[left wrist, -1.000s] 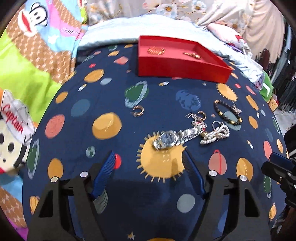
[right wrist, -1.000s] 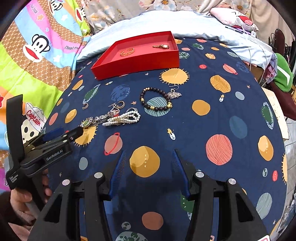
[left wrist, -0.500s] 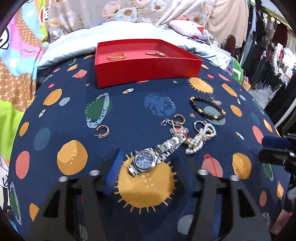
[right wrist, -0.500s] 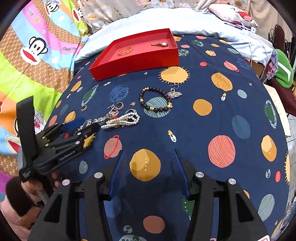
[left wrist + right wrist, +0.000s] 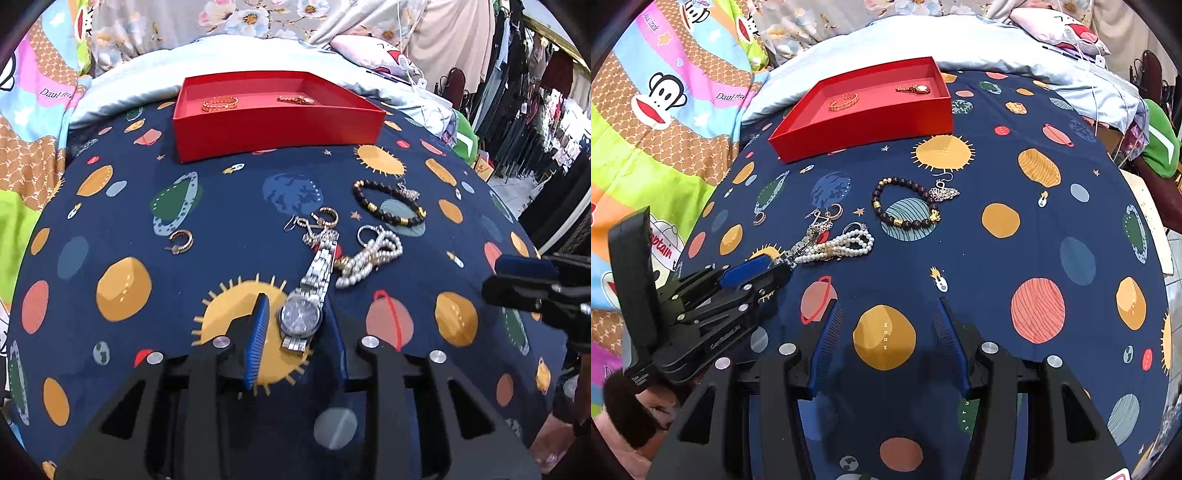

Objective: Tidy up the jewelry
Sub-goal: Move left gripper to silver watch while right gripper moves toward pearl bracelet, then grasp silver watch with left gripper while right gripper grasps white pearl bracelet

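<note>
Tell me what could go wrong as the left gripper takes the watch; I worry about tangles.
The left gripper is closing around the silver watch, whose band runs into the earring cluster and pearl bracelet; lifting may drag those along. The pads sit at the round case, so it could slip.

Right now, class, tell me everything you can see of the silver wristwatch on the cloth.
The wristwatch looks like silver metal, with a round dark blue-grey dial and a linked band. It lies flat, face up, on a yellow sun printed on the cloth. The band stretches away toward a small heap of earrings and runs beside the pearl bracelet. The left gripper is closing around the case, its fingers either side; contact is unclear.
</note>
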`<state>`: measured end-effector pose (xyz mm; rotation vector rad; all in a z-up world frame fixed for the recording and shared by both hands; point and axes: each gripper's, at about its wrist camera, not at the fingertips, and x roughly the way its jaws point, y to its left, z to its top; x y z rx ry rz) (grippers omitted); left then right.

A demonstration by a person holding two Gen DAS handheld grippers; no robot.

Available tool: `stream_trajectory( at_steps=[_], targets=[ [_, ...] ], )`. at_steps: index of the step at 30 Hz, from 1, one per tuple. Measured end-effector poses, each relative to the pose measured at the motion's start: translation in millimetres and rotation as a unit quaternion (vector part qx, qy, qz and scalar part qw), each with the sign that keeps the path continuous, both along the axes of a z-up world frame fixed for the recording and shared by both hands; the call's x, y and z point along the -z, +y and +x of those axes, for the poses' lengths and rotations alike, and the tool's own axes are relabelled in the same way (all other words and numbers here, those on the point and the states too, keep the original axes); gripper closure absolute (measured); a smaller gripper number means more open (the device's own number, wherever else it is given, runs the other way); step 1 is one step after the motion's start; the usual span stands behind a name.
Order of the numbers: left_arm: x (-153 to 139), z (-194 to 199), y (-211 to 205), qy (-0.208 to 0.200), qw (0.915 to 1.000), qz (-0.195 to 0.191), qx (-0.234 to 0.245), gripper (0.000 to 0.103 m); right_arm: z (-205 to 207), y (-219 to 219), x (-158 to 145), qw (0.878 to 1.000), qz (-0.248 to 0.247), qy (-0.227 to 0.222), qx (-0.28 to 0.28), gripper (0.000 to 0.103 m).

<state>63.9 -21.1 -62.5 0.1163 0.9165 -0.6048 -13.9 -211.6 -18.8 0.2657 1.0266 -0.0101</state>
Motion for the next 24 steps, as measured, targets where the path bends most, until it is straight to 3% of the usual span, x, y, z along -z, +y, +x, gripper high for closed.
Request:
stream_trajectory(
  at_steps=[11, 17, 24],
  targets=[
    [-5.9, -5.5, -2.0, 0.014, 0.9999, -0.007, -0.008, 0.079, 10.5, -4.6, 6.0, 1.000, 0.007, 0.001, -0.005, 0.052],
    [-30.6, -10.5, 12.9, 0.014, 0.9987, -0.024, -0.043, 0.079, 24.2, 5.5, 10.1, 0.999, 0.019, 0.003, -0.025, 0.054],
    [-50.6, -4.3, 31.4, 0.013, 0.9957, -0.028, -0.087, 0.079, 40.8, 26.7, 20.3, 0.993, 0.101, 0.027, -0.052, 0.059]
  ],
)
